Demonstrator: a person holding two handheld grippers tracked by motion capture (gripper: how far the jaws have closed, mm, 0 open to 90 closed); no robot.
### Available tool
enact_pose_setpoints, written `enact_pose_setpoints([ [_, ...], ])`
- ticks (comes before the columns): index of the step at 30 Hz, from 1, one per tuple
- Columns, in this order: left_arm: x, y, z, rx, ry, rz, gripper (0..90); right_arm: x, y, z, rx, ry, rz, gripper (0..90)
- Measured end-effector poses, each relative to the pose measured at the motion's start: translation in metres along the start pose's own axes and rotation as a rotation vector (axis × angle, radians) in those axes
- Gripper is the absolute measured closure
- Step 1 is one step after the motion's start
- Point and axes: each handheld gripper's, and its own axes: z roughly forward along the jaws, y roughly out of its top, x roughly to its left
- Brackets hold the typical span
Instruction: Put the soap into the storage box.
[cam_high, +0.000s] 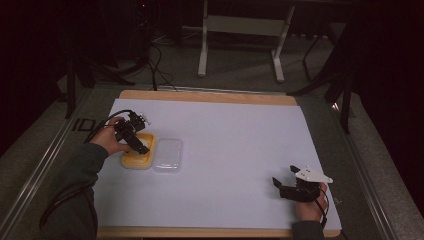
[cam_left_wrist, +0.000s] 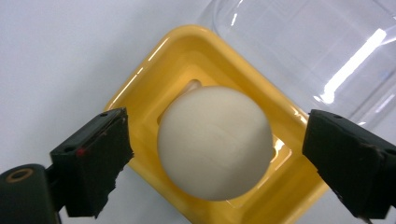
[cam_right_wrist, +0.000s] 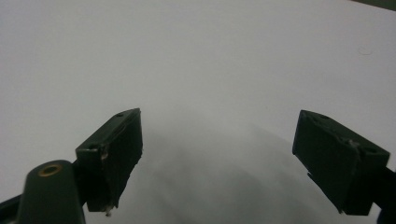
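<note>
The left gripper (cam_left_wrist: 212, 158) hangs with its jaws spread wide, one to each side of a white egg (cam_left_wrist: 215, 142) and touching neither it nor anything else. The egg sits directly below, in the hollow of a yellow tray (cam_left_wrist: 140, 86). It looks smooth, rounded and probably brittle or slippery, so a light squeeze across its widest part seems safest. Just beyond the tray lies a clear plastic lid (cam_high: 167, 155), touching its edge. The right gripper (cam_high: 291, 184), well apart, is likewise spread and empty over the white sheet (cam_high: 230, 135) covering the wooden table (cam_high: 210, 96). The room beyond is dark, with a white frame (cam_high: 240, 25) standing on the floor.
</note>
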Motion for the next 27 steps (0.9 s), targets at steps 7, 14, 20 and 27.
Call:
enact_pose_setpoints([
  [7, -0.004, 0.001, -0.007, -0.026, 0.006, 0.010, 14.9, 0.000, 0.000, 0.000, -0.001, 0.000, 0.000, 15.9],
  [14, -0.009, 0.002, -0.013, -0.065, 0.015, 0.028, 18.6, 0.000, 0.000, 0.000, -0.001, -0.001, 0.000, 15.9],
  [20, -0.018, 0.005, -0.015, -0.093, 0.023, 0.054, 21.5, 0.000, 0.000, 0.000, -0.002, -0.001, 0.000, 15.9],
  [27, -0.035, 0.004, -0.014, -0.154, 0.022, 0.073, 22.3, 0.000, 0.000, 0.000, -0.002, -0.001, 0.002, 15.9],
])
